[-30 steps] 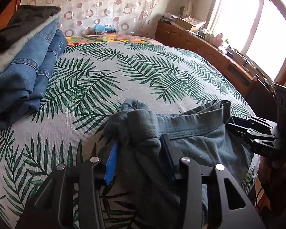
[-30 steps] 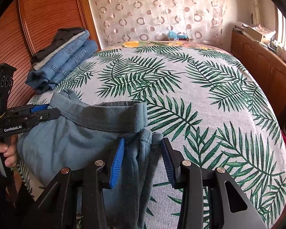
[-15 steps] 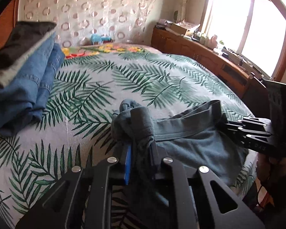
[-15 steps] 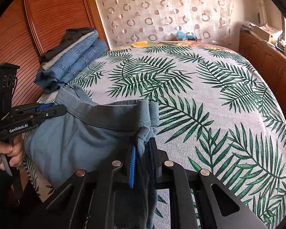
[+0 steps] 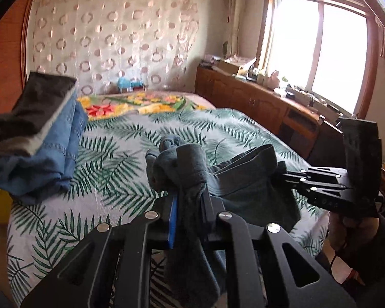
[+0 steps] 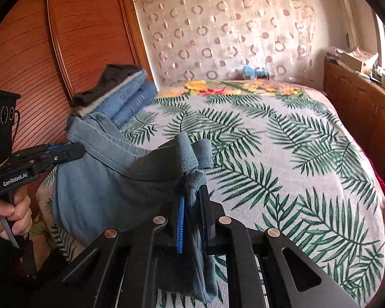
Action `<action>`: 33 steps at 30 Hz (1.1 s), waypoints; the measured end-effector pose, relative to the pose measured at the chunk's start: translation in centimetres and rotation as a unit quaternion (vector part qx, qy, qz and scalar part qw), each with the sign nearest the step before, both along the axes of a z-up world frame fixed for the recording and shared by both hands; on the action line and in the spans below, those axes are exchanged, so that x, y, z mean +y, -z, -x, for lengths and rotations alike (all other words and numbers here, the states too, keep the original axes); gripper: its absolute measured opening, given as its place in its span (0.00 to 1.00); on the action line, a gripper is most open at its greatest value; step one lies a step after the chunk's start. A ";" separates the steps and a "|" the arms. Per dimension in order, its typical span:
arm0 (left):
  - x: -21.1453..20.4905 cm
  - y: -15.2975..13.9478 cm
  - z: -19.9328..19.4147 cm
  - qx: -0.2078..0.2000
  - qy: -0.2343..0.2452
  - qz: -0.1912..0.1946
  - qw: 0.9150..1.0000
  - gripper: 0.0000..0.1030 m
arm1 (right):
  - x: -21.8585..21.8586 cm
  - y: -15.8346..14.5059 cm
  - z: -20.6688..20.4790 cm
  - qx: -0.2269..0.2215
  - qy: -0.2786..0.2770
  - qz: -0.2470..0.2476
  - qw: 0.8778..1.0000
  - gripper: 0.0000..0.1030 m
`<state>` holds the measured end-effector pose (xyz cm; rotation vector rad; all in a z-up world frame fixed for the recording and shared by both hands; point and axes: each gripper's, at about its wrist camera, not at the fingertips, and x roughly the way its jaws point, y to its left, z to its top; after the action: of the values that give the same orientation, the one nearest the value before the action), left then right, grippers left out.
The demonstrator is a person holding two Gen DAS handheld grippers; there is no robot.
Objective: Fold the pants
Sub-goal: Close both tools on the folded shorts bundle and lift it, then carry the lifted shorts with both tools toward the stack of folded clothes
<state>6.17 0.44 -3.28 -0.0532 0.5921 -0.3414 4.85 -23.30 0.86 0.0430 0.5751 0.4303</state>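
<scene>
The grey-blue pants (image 5: pixel 238 179) hang by the waistband between my two grippers, lifted above the near end of the bed (image 5: pixel 120 154). My left gripper (image 5: pixel 190 205) is shut on one bunched waistband corner. My right gripper (image 6: pixel 192 205) is shut on the other corner of the pants (image 6: pixel 110 179). In the left wrist view the right gripper (image 5: pixel 292 179) holds the far end at right. In the right wrist view the left gripper (image 6: pixel 71 151) holds it at left. The legs hang down out of sight.
A stack of folded jeans and dark clothes (image 5: pixel 38 138) lies on the bed's left side, also in the right wrist view (image 6: pixel 115 95). The bed has a palm-leaf cover (image 6: pixel 282 159). A wooden cabinet (image 5: pixel 269 107) runs along the right under the window. A wood panel wall (image 6: pixel 51 51) stands at left.
Both grippers closed on the waistband corners, then lifted the pants up off the bed. The waistband now hangs slack between them.
</scene>
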 end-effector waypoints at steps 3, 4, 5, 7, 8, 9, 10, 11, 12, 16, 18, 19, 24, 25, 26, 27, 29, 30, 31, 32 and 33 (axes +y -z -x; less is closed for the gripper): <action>-0.1 -1.1 0.4 -0.018 0.001 0.000 1.000 0.15 | -0.2 -0.6 0.5 -0.013 0.001 0.002 1.000 0.10; -0.2 -1.4 0.6 -0.022 0.001 -0.001 1.000 0.15 | -0.3 -0.9 0.6 -0.019 0.001 0.002 1.000 0.10; -0.2 -1.9 0.7 -0.028 0.002 0.000 1.000 0.15 | -0.4 -1.2 0.8 -0.024 0.001 0.002 1.000 0.10; -0.1 -2.3 0.9 -0.034 0.002 0.000 0.999 0.15 | -0.4 -1.6 1.2 -0.033 0.000 0.003 0.999 0.09; -0.1 -2.7 1.0 -0.040 0.003 0.000 0.999 0.15 | -0.4 -1.8 1.4 -0.037 0.000 0.003 0.999 0.09; -0.1 -2.9 1.2 -0.043 0.003 0.000 0.999 0.15 | -0.3 -2.1 1.7 -0.041 -0.001 0.003 0.999 0.09; -0.1 -3.2 1.2 -0.047 0.003 -0.001 0.999 0.15 | -0.4 -2.3 1.7 -0.045 -0.001 0.003 0.999 0.09; 0.0 -3.5 1.4 -0.051 0.003 -0.001 0.999 0.15 | -0.5 -2.7 1.9 -0.050 -0.002 0.003 0.999 0.09; 0.1 -3.7 1.4 -0.054 0.002 -0.001 0.999 0.15 | -0.5 -3.0 1.8 -0.053 -0.003 0.004 0.999 0.09; 0.3 -4.8 1.4 -0.067 -0.001 -0.004 0.998 0.15 | -0.5 -4.2 2.1 -0.071 -0.007 0.008 0.997 0.09; 0.5 -5.2 1.4 -0.070 -0.004 -0.006 0.997 0.15 | -0.3 -4.7 2.1 -0.078 -0.013 0.015 0.997 0.09; 0.7 -5.3 1.4 -0.072 -0.005 -0.006 0.997 0.15 | -0.1 -4.9 2.1 -0.084 -0.015 0.021 0.996 0.09; 1.6 -5.7 1.4 -0.079 -0.016 -0.004 0.997 0.15 | 0.3 -5.2 1.3 -0.095 -0.026 0.029 0.995 0.09; 1.8 -5.7 1.4 -0.079 -0.018 -0.004 0.997 0.15 | 0.5 -5.3 1.0 -0.097 -0.028 0.030 0.994 0.09; 2.0 -5.7 1.3 -0.080 -0.020 -0.004 0.997 0.15 | 0.6 -5.3 0.7 -0.100 -0.030 0.032 0.994 0.09; 2.2 -5.7 1.3 -0.080 -0.022 -0.005 0.997 0.15 | 0.8 -5.4 0.5 -0.101 -0.032 0.033 0.994 0.09; 2.8 -5.8 0.9 -0.082 -0.025 -0.005 0.996 0.15 | 1.2 -5.4 -0.5 -0.105 -0.037 0.036 0.993 0.09; 3.0 -5.9 0.7 -0.084 -0.025 -0.007 0.996 0.15 | 1.5 -5.5 -0.9 -0.107 -0.039 0.038 0.993 0.09; 3.0 -5.9 0.7 -0.085 -0.026 -0.009 0.996 0.15 | 1.7 -5.4 -1.4 -0.108 -0.040 0.041 0.992 0.09; 3.3 -5.9 0.3 -0.088 -0.027 -0.010 0.996 0.15 | 2.0 -5.4 -1.9 -0.109 -0.041 0.044 0.992 0.09; 3.4 -5.9 0.0 -0.089 -0.028 -0.010 0.996 0.15 | 2.2 -5.4 -2.3 -0.111 -0.043 0.046 0.992 0.09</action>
<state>6.12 3.89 2.63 -0.0196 0.4166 -0.2828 7.15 -21.13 6.24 -0.1180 0.3785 0.4845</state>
